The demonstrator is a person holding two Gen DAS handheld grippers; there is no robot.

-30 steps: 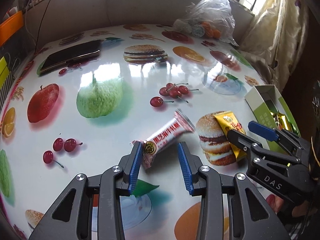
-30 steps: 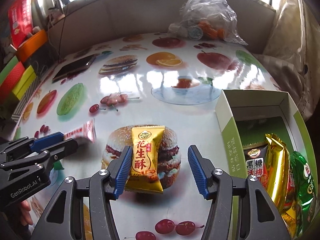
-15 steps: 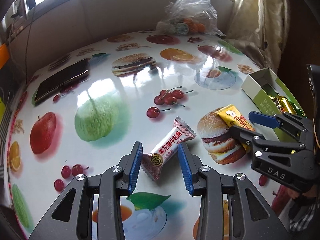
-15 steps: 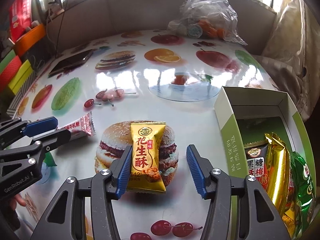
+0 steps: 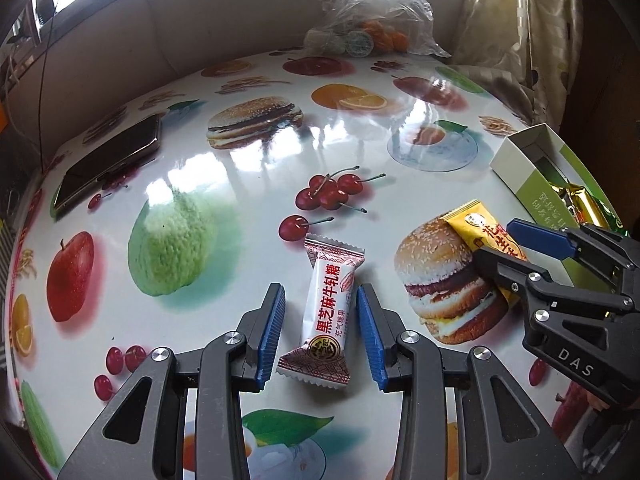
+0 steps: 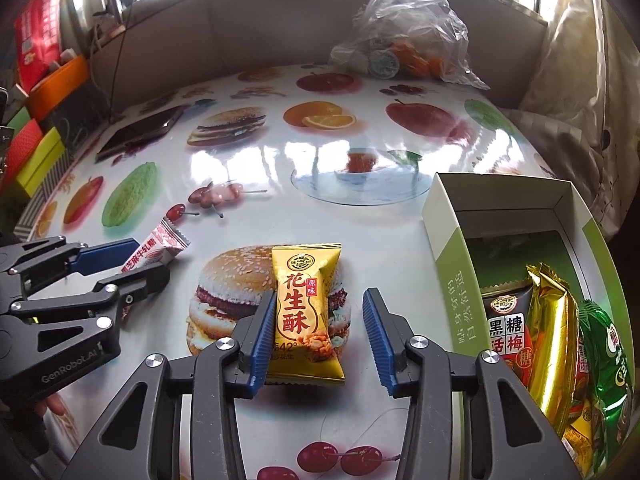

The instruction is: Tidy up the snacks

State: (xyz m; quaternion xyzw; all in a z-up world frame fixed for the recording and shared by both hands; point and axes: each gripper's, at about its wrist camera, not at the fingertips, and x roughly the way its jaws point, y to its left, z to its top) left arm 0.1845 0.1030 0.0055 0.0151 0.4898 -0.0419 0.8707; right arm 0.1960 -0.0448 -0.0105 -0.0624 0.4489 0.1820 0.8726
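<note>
My left gripper angles down, fingers apart astride the white candy. My right gripper, closing, straddles the yellow snack, unclamped.

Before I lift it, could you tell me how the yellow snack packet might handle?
The yellow snack packet looks puffy and probably light. Its glossy wrapper may slip between the right gripper pads, and its crimped ends would likely flop.

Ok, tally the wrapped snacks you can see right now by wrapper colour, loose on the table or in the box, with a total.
White and red: 1, the candy bar between the left gripper pads.
Yellow: 1, the peanut crisp pack on the table.
Black and red: 1, in the green box.
Gold: 1, in the box.
Green: 1, in the box.
Total: 5 clearly visible; others may be hidden beneath.
</note>
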